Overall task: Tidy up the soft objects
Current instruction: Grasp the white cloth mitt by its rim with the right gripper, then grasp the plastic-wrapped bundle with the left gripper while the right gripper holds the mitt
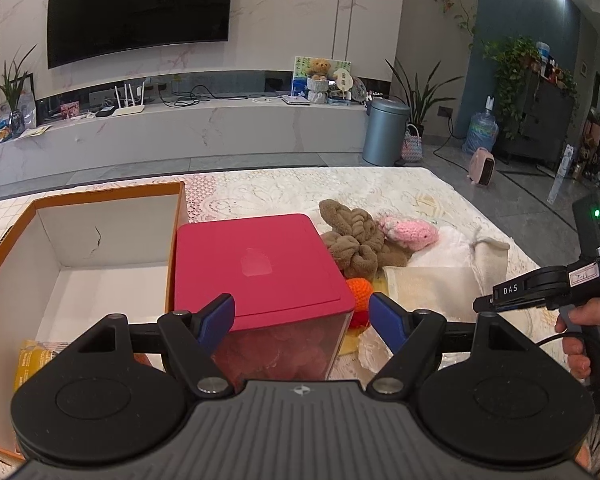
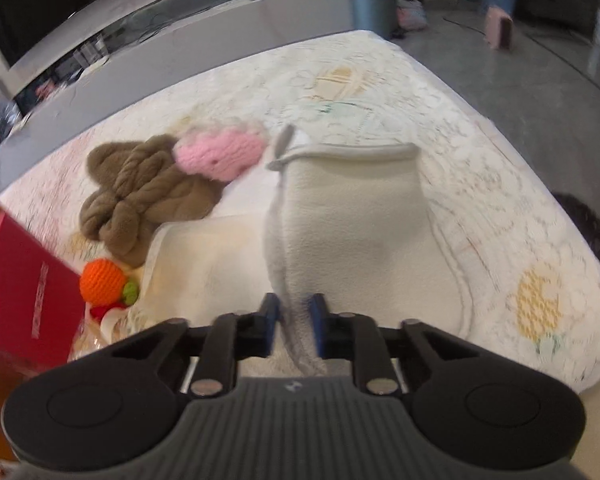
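Observation:
A cream fleece cloth point(image 2: 352, 216) lies on the lace-covered table, and my right gripper point(image 2: 294, 316) is shut on its grey near edge. Left of it are a brown plush piece point(image 2: 140, 196), a pink knitted toy point(image 2: 216, 152) and an orange crochet ball point(image 2: 100, 282). In the left wrist view my left gripper point(image 1: 302, 320) stands open, its blue pads point(image 1: 220, 320) on either side of the near corner of a pink-lidded box point(image 1: 256, 264) without touching it. The right gripper point(image 1: 482, 305) shows at the right, above the cream cloth point(image 1: 432, 280).
An open cardboard box point(image 1: 80, 248), orange outside and white inside, stands left of the pink box, with a yellow packet point(image 1: 32, 360) in it. A second flat cream cloth point(image 2: 204, 264) lies beside the held one. The table's edge point(image 2: 580, 240) drops off to the right.

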Motion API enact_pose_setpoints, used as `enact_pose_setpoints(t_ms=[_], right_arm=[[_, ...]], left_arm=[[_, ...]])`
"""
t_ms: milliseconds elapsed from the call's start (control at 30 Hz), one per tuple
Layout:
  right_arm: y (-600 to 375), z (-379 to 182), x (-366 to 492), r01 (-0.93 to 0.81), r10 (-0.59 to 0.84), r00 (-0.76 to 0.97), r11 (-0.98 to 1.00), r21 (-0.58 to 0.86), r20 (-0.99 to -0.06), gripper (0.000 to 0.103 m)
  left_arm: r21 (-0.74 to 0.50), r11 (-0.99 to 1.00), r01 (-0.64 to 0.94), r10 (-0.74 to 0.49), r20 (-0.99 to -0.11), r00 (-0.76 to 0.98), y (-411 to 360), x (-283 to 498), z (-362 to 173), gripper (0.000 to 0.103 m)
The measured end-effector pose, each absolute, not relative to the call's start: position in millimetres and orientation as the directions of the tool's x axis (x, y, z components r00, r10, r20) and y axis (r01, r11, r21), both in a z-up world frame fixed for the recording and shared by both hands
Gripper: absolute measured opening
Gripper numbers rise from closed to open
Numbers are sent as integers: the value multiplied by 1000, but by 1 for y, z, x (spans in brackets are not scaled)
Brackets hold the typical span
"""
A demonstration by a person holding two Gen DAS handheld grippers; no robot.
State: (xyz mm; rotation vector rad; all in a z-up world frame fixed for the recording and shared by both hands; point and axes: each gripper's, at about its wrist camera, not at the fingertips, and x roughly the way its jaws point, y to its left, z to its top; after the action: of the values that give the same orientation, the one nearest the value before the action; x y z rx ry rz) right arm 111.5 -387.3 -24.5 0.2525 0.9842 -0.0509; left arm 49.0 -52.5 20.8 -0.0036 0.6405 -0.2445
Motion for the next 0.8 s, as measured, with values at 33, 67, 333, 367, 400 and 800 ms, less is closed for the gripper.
enact_pose_setpoints(t_ms=[33,67,333,367,400,800], right_arm=[[-385,-22,110,137,76,559,974,182,-825,11],[-383,-20,107,118,86,569,976,185,-818,10],[-397,-5,95,122,138,609,957,264,-781,9],[-399,-4,93,122,142,613,955,271,-777,9],[-401,-3,92,124,146,617,952,278,-774,9],[-411,-3,87,129,175,622,939,320,-763,9]], left_arm=[[-72,970,231,-228,-593,772,-54,48,20,90],[-64,970,233,-224,-598,769,-56,48,20,90],[55,913,403,-280,-635,720,-96,47,23,90],[84,895,439,-286,-646,708,-103,48,22,91],[114,875,471,-288,-659,695,-110,48,19,91],[303,596,744,-207,-837,507,-192,78,-27,92]])
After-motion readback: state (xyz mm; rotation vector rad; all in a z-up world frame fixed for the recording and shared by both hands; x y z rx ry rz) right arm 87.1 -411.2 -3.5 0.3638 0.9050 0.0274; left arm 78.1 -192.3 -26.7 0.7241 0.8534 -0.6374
